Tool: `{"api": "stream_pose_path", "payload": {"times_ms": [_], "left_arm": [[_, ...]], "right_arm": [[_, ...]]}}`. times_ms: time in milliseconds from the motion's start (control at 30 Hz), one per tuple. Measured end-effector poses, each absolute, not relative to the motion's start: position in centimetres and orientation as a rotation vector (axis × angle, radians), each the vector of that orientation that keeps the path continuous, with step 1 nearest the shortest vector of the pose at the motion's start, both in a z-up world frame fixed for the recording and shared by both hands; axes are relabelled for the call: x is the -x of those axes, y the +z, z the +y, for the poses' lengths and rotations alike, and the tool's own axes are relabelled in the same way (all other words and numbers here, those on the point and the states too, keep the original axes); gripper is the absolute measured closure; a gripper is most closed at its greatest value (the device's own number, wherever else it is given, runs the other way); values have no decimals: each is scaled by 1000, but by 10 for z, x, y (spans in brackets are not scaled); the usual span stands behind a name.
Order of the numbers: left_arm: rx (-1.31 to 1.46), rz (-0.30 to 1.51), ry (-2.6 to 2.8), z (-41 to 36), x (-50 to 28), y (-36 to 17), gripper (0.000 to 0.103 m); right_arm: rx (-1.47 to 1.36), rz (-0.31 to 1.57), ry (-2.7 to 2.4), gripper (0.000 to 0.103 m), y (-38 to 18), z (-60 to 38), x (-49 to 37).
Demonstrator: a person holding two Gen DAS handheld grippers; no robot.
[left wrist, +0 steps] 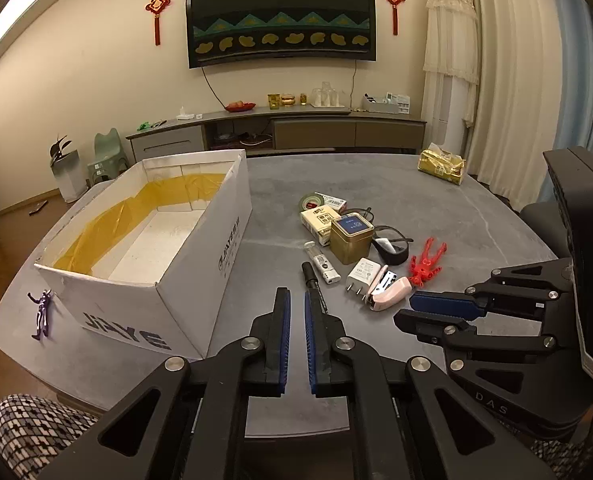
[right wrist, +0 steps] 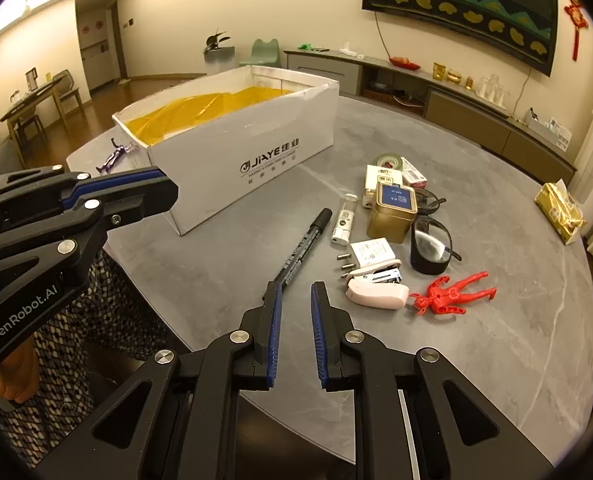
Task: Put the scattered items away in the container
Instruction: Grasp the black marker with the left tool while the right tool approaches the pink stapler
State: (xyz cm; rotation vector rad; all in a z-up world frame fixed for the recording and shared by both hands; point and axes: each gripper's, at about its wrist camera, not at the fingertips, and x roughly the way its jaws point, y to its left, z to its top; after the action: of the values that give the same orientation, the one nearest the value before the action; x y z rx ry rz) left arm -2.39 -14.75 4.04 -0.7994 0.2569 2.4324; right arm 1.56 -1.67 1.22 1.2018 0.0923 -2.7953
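- The left tool (left wrist: 297, 316) hovers over the near edge of the grey bench (left wrist: 436, 208), its blue pads slightly apart with nothing between them.
- The right tool (right wrist: 296, 312) also stands apart and empty, just short of the black marker (right wrist: 304, 246).
- The open white cardboard box (left wrist: 200, 240), lined with yellow film, sits on the left of the bench.
- Clustered to its right: a gold tin (left wrist: 351, 238), white charger (left wrist: 362, 276), pink stapler (left wrist: 388, 292), red figure (left wrist: 426, 262), glasses (right wrist: 432, 244), tape roll (left wrist: 311, 202) and small cartons.
- A purple figure (left wrist: 42, 314) lies beside the box's outer left corner.
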Motion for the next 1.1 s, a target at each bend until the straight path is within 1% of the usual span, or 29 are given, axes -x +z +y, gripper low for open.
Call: {"api": "stream_pose_path", "payload": {"times_ms": [267, 300, 333, 367, 400, 433, 467, 500, 600, 667, 900, 1000, 1100], "left_arm": [[831, 228, 2416, -147, 27, 40, 95], [833, 221, 2409, -146, 27, 40, 94], [838, 221, 2399, -144, 28, 39, 91], [845, 226, 2394, -142, 28, 37, 88], [849, 228, 2387, -140, 28, 36, 75], [848, 227, 2378, -138, 28, 36, 58], [847, 227, 2372, -136, 28, 35, 50], [843, 230, 2365, -133, 28, 34, 40], [857, 227, 2333, -121, 38, 30, 36], [875, 199, 2314, -114, 49, 23, 36], [985, 172, 2233, -97, 76, -18, 36], [1007, 177, 2215, -94, 86, -33, 36], [1032, 164, 2197, -93, 95, -42, 36]], "right_arm": [[-1207, 24, -2791, 86, 12, -8, -14], [-1211, 14, -2789, 84, 12, -7, -13], [-1215, 3, -2789, 75, 11, -5, -12], [-1221, -8, -2790, 68, 10, -3, -11], [-1229, -17, -2788, 60, 9, -1, -10], [-1239, -25, -2786, 58, 8, 1, -8], [-1255, -33, -2784, 57, 6, 4, -6], [-1273, -49, -2785, 56, 5, 8, -4], [-1320, -183, -2789, 55, 0, 33, 3], [-1360, -268, -2790, 54, -6, 51, 6], [-1474, -429, -2779, 54, -29, 91, 11], [-1474, -453, -2758, 54, -34, 94, 17], [-1447, -396, -2740, 53, -31, 88, 27]]}}
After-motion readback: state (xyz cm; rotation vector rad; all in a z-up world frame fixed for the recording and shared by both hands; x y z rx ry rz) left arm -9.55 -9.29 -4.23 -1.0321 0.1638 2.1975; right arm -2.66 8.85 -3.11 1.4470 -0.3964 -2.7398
